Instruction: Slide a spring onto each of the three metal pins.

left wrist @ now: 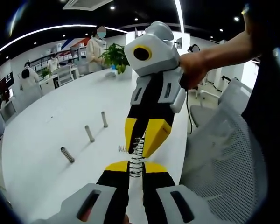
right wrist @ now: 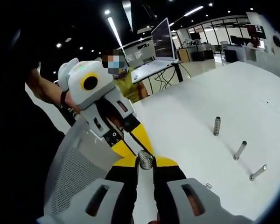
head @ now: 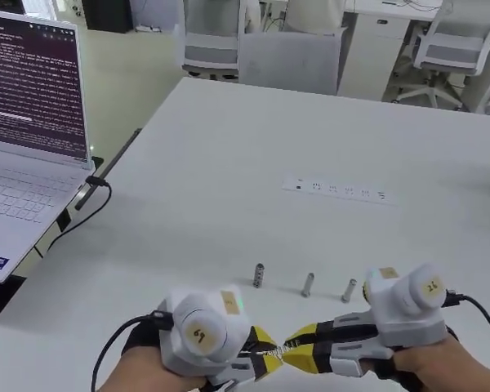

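Observation:
Three short metal pins stand in a row on the white table. The left pin point(head: 259, 275) wears a spring; the middle pin point(head: 308, 284) and the right pin point(head: 349, 290) are bare. Near the table's front edge my two grippers meet tip to tip. A thin spring point(head: 279, 351) spans the gap between them. My left gripper point(head: 269, 353) is shut on one end of the spring point(left wrist: 136, 158). My right gripper point(head: 293, 351) pinches the other end, seen end-on as a ring point(right wrist: 145, 159). The pins lie a little beyond both grippers.
An open laptop point(head: 28, 122) with a cable sits at the table's left edge. A white power strip point(head: 335, 189) lies past the pins. A small loose spring point(left wrist: 122, 149) rests on the table near the gripper tips. Office chairs point(head: 290, 57) stand behind the table.

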A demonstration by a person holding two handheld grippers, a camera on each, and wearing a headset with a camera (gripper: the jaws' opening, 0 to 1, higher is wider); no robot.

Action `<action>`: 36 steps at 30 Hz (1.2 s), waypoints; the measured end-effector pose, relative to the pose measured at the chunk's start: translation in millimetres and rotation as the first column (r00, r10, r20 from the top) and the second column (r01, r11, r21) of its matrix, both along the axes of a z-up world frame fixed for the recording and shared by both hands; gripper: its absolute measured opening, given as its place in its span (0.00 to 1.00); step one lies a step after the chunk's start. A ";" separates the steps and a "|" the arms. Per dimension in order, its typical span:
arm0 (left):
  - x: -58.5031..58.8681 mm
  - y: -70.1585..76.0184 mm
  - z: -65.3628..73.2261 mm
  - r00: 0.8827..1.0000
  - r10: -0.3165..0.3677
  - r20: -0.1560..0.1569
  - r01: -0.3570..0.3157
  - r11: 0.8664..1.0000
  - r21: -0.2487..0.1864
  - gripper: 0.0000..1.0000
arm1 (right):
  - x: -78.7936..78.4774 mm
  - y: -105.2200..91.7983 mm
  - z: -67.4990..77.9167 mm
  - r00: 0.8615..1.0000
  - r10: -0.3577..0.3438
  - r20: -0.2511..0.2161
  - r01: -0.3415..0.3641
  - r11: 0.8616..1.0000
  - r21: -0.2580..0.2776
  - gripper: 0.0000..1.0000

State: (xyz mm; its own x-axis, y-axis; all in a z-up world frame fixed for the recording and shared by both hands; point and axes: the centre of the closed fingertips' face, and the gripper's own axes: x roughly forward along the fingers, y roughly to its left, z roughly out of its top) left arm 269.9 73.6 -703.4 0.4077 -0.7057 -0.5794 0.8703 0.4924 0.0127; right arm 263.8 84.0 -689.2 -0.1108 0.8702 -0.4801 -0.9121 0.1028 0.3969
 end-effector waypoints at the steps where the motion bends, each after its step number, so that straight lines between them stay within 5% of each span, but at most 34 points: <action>1: -0.7 -0.4 -0.5 1.000 -0.007 0.006 0.007 1.000 0.004 0.02 | -0.3 1.5 2.0 1.000 -0.005 -0.010 0.005 1.000 0.008 0.08; 13: -0.5 -3.6 -5.7 1.000 -0.001 0.009 0.001 1.000 -0.002 0.03 | 0.0 -0.4 -3.3 1.000 0.005 0.022 -0.004 0.998 -0.057 0.08; 16: 0.1 -3.0 -11.7 1.000 0.004 0.005 -0.004 1.000 0.021 0.05 | 2.3 -0.1 0.8 1.000 -0.002 0.019 0.003 0.999 -0.047 0.08; 36: 4.7 -4.5 -4.9 1.000 0.026 0.018 -0.026 1.000 -0.009 0.03 | 4.8 3.6 9.3 0.999 0.004 0.036 -0.002 0.998 -0.062 0.08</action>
State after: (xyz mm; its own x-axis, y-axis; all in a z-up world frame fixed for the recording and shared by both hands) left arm 274.5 69.1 -708.2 0.4361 -0.6999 -0.5656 0.8570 0.5148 0.0238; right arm 268.5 87.6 -679.9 -0.0952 0.8384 -0.5366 -0.9261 0.1231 0.3567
